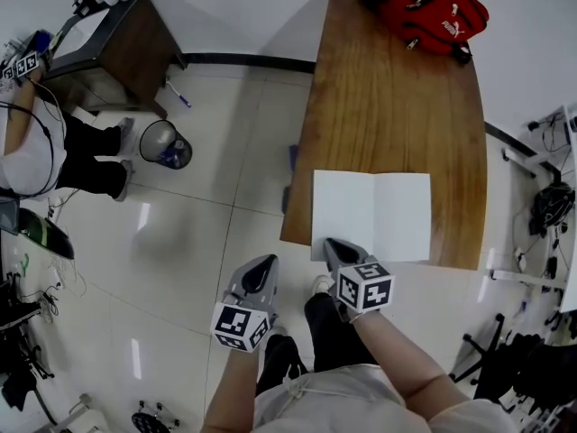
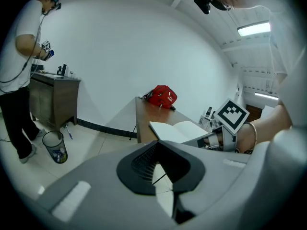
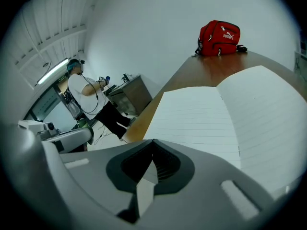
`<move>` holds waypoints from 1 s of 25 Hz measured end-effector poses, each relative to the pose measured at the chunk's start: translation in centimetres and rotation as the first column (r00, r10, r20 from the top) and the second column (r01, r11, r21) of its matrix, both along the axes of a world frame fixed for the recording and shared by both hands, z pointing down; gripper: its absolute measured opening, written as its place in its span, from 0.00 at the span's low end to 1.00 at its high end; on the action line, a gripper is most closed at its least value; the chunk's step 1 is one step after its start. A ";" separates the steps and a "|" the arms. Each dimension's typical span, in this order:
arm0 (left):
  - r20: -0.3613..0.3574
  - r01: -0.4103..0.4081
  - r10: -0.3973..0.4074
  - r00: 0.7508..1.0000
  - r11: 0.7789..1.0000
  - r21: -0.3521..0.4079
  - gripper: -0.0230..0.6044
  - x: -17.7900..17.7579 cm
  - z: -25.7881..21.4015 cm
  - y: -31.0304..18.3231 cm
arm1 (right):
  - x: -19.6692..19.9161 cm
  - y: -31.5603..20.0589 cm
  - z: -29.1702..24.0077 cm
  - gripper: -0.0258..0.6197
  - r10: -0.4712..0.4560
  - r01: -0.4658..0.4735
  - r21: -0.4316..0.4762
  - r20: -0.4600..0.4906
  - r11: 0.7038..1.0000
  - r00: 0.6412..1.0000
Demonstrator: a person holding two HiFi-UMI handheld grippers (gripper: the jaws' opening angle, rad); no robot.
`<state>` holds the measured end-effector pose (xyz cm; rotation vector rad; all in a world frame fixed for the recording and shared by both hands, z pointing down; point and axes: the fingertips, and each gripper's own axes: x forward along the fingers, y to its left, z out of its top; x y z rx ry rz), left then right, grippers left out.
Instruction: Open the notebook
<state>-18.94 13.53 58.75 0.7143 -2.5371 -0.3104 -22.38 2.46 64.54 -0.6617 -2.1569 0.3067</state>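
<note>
The notebook (image 1: 371, 215) lies open and flat near the front edge of the wooden table (image 1: 388, 106), both white pages up. It also shows in the left gripper view as a notebook (image 2: 180, 130) and fills the right gripper view with lined pages (image 3: 225, 114). My right gripper (image 1: 332, 244) hovers at the notebook's near left corner, jaws shut on nothing (image 3: 148, 169). To the left of the table's front corner my left gripper (image 1: 268, 262) hangs over the floor. Its jaws are shut and empty (image 2: 160, 169). From the left gripper view the right gripper (image 2: 211, 140) shows beside the notebook.
A red bag (image 1: 428, 7) sits at the table's far end. A bin (image 1: 165, 144) stands on the tiled floor to the left, near a dark cabinet (image 1: 126, 39) and a second person (image 1: 27, 142). Cables and stands crowd the right side (image 1: 550, 206).
</note>
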 end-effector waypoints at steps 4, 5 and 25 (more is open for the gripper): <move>0.046 -0.031 0.031 0.998 0.999 0.012 0.04 0.0 -2.4 -1.2 | 0.2 -1.4 -3.1 0.05 0.032 -0.031 -0.025 0.061 0.999 0.998; 0.064 -0.043 0.042 0.997 0.999 0.014 0.04 0.1 -3.3 -1.4 | 0.4 -1.9 -4.1 0.05 0.041 -0.039 -0.025 0.085 0.999 0.996; 0.378 -0.325 0.271 0.885 0.942 0.085 0.04 22.6 -20.5 -2.6 | 27.9 -7.8 -25.1 0.05 0.289 -0.364 -0.001 0.608 0.932 0.739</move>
